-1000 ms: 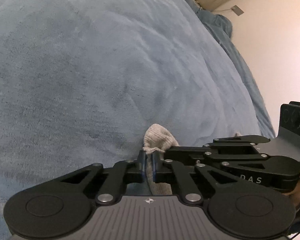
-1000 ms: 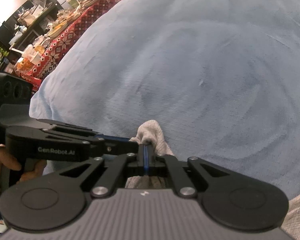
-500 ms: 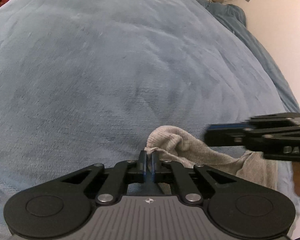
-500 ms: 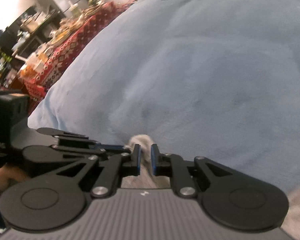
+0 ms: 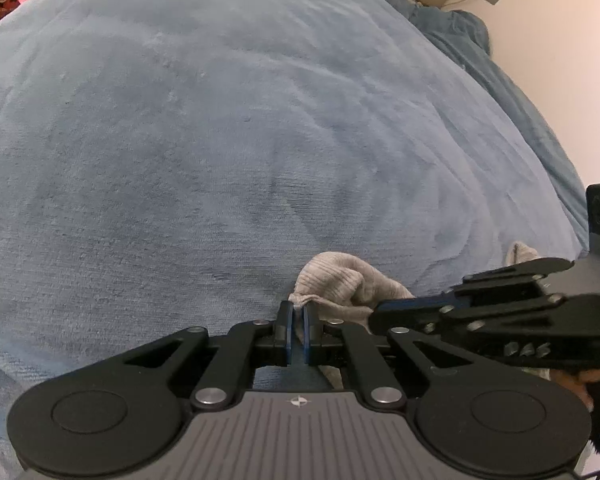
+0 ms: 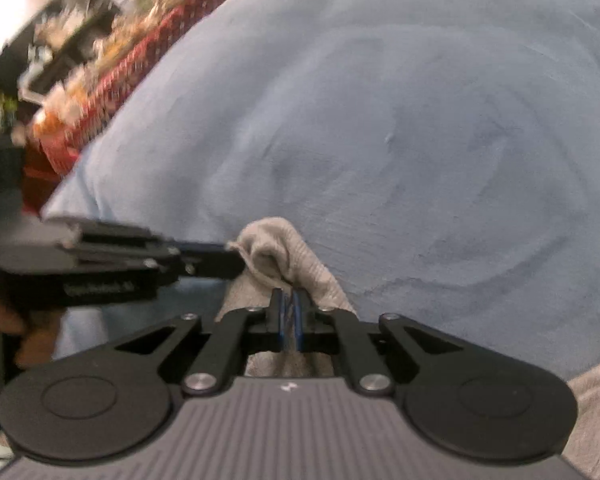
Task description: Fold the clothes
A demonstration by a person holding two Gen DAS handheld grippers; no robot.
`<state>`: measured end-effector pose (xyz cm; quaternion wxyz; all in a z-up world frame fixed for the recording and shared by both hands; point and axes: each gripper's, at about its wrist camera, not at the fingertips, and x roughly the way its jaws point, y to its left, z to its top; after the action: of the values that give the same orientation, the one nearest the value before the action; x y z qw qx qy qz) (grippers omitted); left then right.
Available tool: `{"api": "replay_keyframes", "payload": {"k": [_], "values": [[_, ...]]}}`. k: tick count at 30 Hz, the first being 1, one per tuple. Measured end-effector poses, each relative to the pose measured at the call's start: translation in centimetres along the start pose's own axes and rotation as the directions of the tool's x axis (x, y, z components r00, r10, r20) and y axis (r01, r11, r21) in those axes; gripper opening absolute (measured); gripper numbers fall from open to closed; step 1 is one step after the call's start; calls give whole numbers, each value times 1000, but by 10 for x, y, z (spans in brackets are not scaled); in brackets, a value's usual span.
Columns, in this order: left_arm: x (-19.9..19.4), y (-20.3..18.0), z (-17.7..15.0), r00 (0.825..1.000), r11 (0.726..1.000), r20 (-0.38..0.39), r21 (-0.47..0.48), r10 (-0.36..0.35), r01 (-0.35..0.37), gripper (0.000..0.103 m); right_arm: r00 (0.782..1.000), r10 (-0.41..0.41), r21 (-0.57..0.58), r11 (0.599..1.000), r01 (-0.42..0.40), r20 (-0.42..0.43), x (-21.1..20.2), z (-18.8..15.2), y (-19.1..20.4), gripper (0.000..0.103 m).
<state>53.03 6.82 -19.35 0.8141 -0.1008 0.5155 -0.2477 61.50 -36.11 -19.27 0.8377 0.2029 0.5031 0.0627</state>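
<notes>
Your blanket (image 5: 228,128) fills both views. Only the right view shows the red cloth (image 6: 140,48); only the left shows the wall (image 5: 560,40). The grey garment (image 5: 340,284) lies bunched near you. Your left gripper (image 5: 298,320) pinches its edge, its jaws opening; your right gripper (image 6: 288,312), jaws closing, nips its fold.

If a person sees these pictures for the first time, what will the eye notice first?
First the big blue blanket, which fills nearly all of both views. Then the small grey ribbed garment bunched low in the middle, pinched by the left gripper and the right gripper, side by side. Last, a blurred red patterned cloth at the upper left of the right view.
</notes>
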Motion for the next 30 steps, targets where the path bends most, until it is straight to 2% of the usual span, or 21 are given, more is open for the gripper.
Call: {"api": "replay_keyframes", "payload": {"k": [1,5,7,9,13,18,20,24,28,30], "values": [[-3,2,0,1000,1000,6,-7,3,-3,10,1000,5,-6,1000,-5,11,-5,1,2,12],[-15,6,-2,1000,999,29,-40,8,-7,10,999,15,-16,1000,-15,30,-14,5,5,12],[-18,5,-4,1000,999,26,-51,-12,14,10,1000,25,-16,1000,-25,7,-5,10,4,5],[-18,2,-6,1000,999,13,-44,-23,23,10,1000,20,-35,999,-20,-9,2,11,5,5],[-11,-7,-14,999,1000,-30,-3,-31,30,10,1000,16,-42,999,-17,-24,15,14,8,14],[-6,-11,-18,999,1000,-38,10,-27,27,12,999,23,-63,998,-26,-48,27,12,15,17],[-5,-9,-17,999,1000,-36,-4,-30,30,12,999,14,-71,997,-17,-39,26,12,16,5],[1,-8,-17,999,1000,-52,1,-6,6,15,998,-46,-93,994,49,30,13,13,20,4],[-1,-9,-16,999,1000,-52,-3,4,-4,14,997,-76,-89,993,76,3,21,8,15,6],[-6,-9,-15,999,1000,-43,2,13,-13,13,998,-65,-65,996,65,2,19,10,12,7]]}}
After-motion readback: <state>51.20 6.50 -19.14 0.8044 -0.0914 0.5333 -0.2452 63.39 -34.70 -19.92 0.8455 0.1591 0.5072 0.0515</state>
